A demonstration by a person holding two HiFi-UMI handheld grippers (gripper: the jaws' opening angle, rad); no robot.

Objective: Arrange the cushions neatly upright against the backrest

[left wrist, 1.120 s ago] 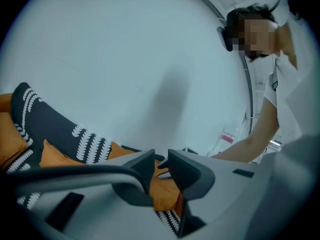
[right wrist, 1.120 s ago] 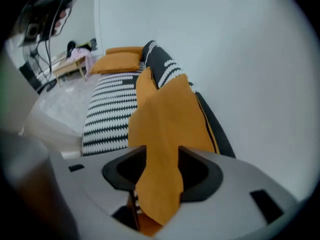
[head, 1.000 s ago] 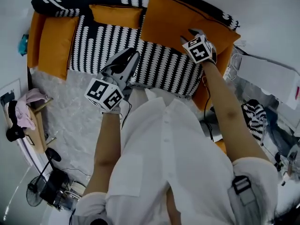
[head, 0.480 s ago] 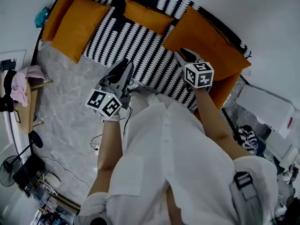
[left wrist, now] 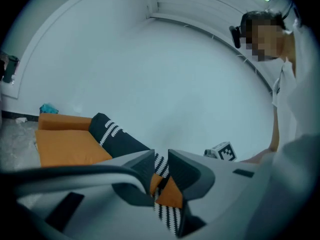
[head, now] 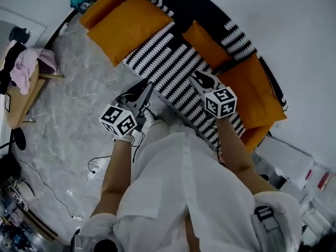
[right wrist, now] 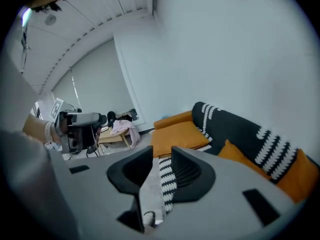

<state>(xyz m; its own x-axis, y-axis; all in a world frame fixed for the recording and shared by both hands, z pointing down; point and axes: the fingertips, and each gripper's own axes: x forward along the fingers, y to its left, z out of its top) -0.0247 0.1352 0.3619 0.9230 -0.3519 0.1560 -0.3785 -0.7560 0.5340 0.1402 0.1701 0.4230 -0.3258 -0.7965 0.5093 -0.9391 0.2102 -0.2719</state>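
A black-and-white striped sofa (head: 173, 70) holds three orange cushions. A large one (head: 128, 28) lies at the left end, a small one (head: 210, 46) leans on the backrest (head: 231, 28), and another large one (head: 257, 96) rests at the right end. My left gripper (head: 148, 84) hovers over the sofa's front edge, jaws slightly apart and holding nothing (left wrist: 161, 156). My right gripper (head: 193, 76) hangs above the seat, clear of every cushion. Its jaws (right wrist: 162, 151) have just been closing and hold nothing; a narrow gap shows between them.
A wooden side table (head: 23, 83) with a pink cloth stands on the marble floor at the left. Cables (head: 94, 167) trail across the floor near my feet. White boxes (head: 283, 161) sit beyond the sofa's right end.
My right gripper has come off the large right cushion and drawn back over the seat. Both grippers have swung with me, so the sofa now runs diagonally.
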